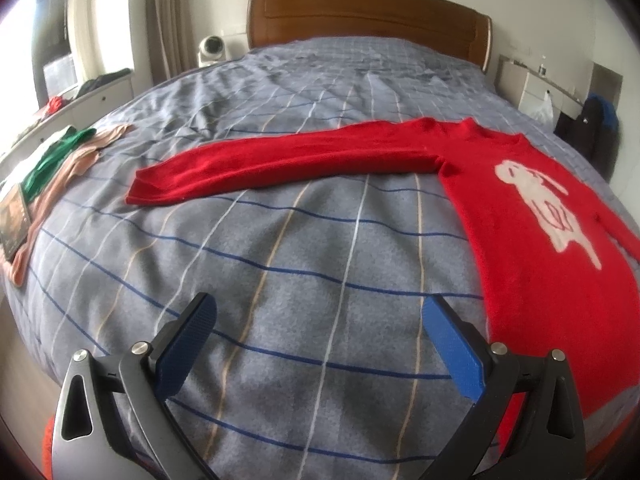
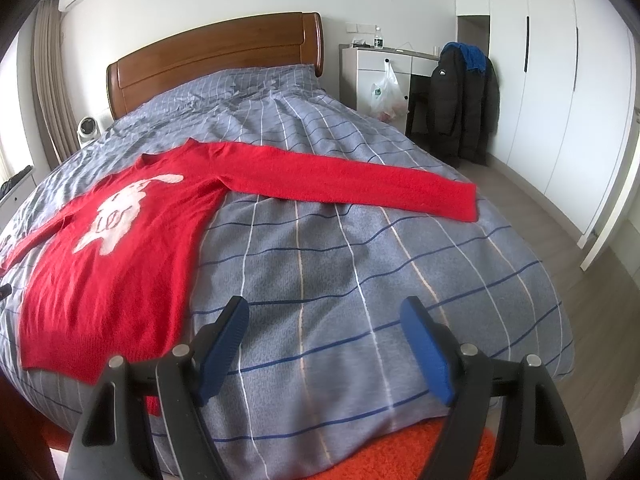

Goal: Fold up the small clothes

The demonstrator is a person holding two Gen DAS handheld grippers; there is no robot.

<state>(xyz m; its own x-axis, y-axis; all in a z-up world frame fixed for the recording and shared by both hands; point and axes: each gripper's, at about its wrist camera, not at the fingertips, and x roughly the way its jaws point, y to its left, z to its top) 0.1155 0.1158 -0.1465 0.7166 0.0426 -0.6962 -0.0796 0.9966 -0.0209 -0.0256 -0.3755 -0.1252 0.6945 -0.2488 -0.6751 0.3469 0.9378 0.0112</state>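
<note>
A red sweater (image 1: 532, 240) with a white figure on its chest lies flat on the grey checked bed cover (image 1: 280, 264). Its one sleeve (image 1: 280, 164) stretches out to the left in the left wrist view. In the right wrist view the sweater (image 2: 116, 248) lies at the left and its other sleeve (image 2: 352, 180) stretches right, its cuff near the bed's right edge. My left gripper (image 1: 320, 316) is open and empty, above the cover just left of the sweater's hem. My right gripper (image 2: 324, 316) is open and empty, above the cover just right of the hem.
A pile of green and pink clothes (image 1: 60, 160) lies at the bed's left edge. A wooden headboard (image 1: 368, 16) stands at the far end. A white cabinet (image 2: 380, 76) and a hung black jacket (image 2: 460, 96) stand right of the bed. An orange rug (image 2: 392, 456) lies below.
</note>
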